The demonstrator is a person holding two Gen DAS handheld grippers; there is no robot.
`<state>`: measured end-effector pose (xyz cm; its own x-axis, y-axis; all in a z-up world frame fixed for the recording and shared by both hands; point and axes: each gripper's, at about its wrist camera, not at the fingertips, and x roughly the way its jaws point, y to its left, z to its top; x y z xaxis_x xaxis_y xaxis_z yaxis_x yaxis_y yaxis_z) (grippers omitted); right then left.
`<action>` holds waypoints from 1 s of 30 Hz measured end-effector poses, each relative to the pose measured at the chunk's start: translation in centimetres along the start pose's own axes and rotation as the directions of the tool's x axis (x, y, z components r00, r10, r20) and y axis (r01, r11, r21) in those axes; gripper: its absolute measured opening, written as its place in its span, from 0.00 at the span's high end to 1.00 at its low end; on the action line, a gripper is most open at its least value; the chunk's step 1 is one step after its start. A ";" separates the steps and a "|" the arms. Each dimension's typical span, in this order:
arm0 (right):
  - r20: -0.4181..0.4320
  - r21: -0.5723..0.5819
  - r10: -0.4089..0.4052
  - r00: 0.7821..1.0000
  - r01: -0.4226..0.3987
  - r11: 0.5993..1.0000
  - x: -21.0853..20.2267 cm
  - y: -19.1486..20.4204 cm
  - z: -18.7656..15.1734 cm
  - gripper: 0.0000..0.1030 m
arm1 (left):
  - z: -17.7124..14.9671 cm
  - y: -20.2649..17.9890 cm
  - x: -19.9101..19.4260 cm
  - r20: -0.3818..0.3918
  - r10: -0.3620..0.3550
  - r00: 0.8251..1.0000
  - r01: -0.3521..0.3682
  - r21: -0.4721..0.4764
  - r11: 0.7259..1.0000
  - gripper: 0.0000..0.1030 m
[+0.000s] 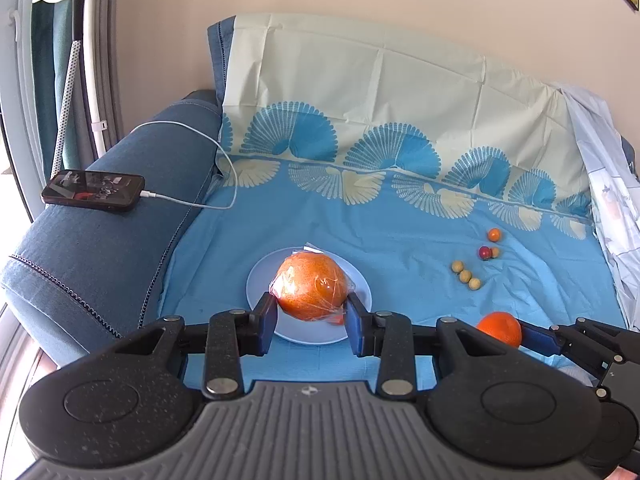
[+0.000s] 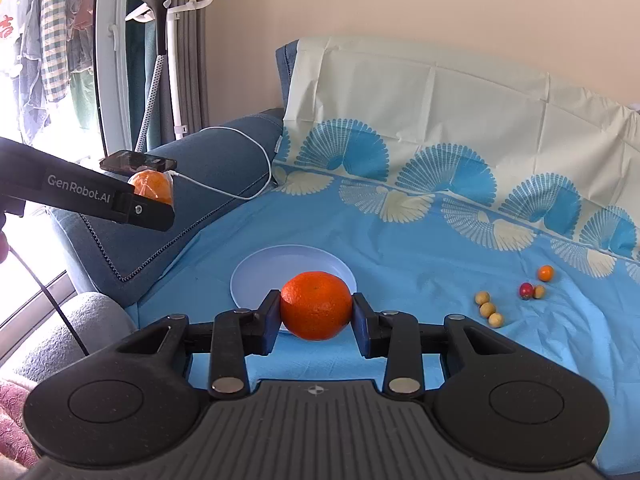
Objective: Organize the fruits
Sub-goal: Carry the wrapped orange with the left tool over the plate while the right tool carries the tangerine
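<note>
A sofa draped in a blue bedsheet point(image 1: 400, 240) with a pale fan pattern fills both wrist views. Near the front of the sheet lies a round, pale blue plate point(image 2: 256, 276); in the right wrist view its surface is bare, with no fruit resting on it. The left gripper point(image 1: 312, 312) is clamped on a plastic-wrapped orange point(image 1: 309, 286), its two blue pads pressing the fruit's sides, and holds it in the air above the plate; seen from the right wrist view, the same wrapped fruit point(image 2: 152, 187) sits high and to the left, clear of the plate. The right gripper point(image 2: 316, 312) grips an unwrapped orange point(image 2: 316, 305) between its fingers, at the plate's near edge; whether it touches the sheet cannot be told. To the right, loose on the sheet and well apart from the plate, lie three small tan fruits point(image 2: 488, 309) in a row, and just beyond them a small red fruit point(image 2: 527, 290), another tan one touching it, and a small orange fruit point(image 2: 545, 273). On the sofa's blue armrest rests a phone point(image 1: 94, 192) with a white charging cable point(image 1: 216, 152) plugged in.
</note>
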<state>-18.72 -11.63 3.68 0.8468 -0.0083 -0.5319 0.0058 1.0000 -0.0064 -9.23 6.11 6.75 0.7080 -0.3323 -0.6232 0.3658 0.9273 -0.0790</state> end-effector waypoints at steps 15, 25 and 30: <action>-0.021 0.008 -0.005 1.000 0.005 1.000 0.4 -0.2 0.0 0.63 | 0.2 0.1 0.5 -0.008 0.003 1.000 -0.003 -0.006 1.000 0.61; -0.044 0.008 0.001 0.999 0.000 1.000 1.4 -0.3 0.1 0.63 | 0.7 0.4 1.5 -0.015 0.006 1.000 -0.006 -0.012 1.000 0.61; -0.058 0.013 0.004 0.998 -0.003 1.000 2.2 -0.7 0.1 0.63 | 1.1 0.6 2.3 -0.018 0.013 1.000 -0.013 -0.016 1.000 0.61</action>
<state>-16.84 -12.34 2.63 0.8147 -0.0048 -0.5798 0.0101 0.9999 0.0059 -6.71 5.68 6.13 0.7016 -0.3176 -0.6379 0.3473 0.9341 -0.0831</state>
